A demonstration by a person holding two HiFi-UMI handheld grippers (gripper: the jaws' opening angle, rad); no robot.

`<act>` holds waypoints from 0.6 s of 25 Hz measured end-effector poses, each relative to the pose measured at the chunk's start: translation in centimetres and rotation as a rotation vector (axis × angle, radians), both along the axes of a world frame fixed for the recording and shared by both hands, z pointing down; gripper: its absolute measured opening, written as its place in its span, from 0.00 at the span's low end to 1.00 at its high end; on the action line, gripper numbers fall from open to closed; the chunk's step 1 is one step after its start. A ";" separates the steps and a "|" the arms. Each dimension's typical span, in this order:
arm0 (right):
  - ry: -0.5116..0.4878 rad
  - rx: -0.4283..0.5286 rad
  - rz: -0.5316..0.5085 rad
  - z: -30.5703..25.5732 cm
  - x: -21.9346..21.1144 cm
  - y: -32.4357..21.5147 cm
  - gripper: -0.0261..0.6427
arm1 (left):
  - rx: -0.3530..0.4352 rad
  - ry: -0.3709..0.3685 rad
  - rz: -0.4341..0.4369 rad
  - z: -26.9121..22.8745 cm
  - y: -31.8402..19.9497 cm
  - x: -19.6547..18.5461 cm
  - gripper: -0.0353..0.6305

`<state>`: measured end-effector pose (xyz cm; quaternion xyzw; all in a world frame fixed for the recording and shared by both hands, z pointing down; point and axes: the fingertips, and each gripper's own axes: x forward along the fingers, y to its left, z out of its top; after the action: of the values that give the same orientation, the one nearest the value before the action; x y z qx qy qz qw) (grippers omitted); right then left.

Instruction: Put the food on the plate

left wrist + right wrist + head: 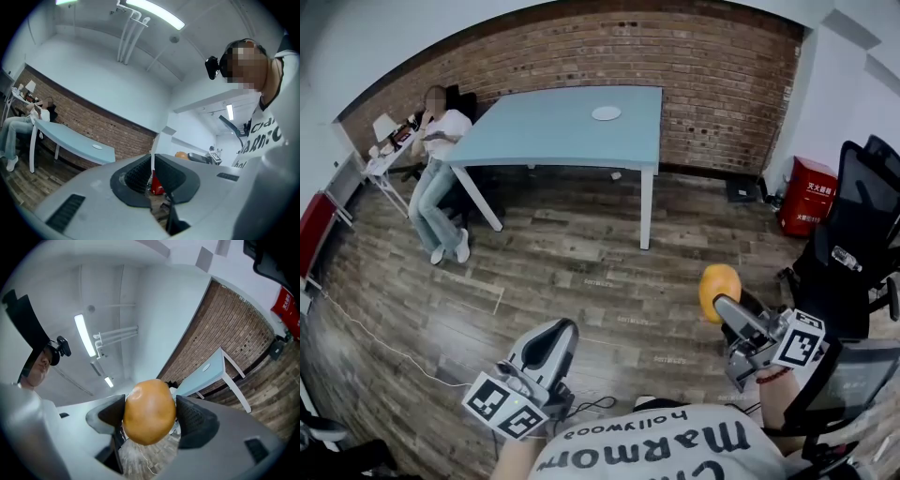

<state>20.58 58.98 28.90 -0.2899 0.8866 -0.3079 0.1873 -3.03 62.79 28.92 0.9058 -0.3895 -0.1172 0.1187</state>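
My right gripper (719,298) is shut on an orange-brown bread roll (718,289), held in the air over the wooden floor at the right of the head view. In the right gripper view the roll (148,411) fills the gap between both pads. My left gripper (555,342) hangs low at the lower left, its jaws closed together with nothing between them (153,174). A small white plate (606,113) lies on the far light-blue table (572,127), well away from both grippers. The same plate (97,146) shows small in the left gripper view.
A person sits on a chair at the table's left end (439,169). Black office chairs (853,244) stand at the right, beside a red box (807,195). A brick wall runs behind the table. A white cable (375,337) trails across the floor.
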 end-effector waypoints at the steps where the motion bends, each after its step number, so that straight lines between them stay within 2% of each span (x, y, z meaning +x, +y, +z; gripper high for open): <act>1: 0.003 0.002 -0.002 0.1 0.0 -0.7 0.52 | -0.005 0.000 -0.003 0.2 -0.6 0.0 0.09; 7: -0.020 -0.014 -0.016 0.2 0.0 -4.0 0.52 | -0.038 0.015 -0.040 0.5 -4.0 0.0 0.09; 15: -0.029 -0.023 -0.027 0.7 -1.6 -8.6 0.52 | -0.031 -0.026 -0.024 0.0 -8.7 -0.2 0.09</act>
<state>18.94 50.35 29.63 -0.2757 0.8839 -0.3250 0.1927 -3.19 54.09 28.90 0.9004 -0.4038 -0.1010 0.1263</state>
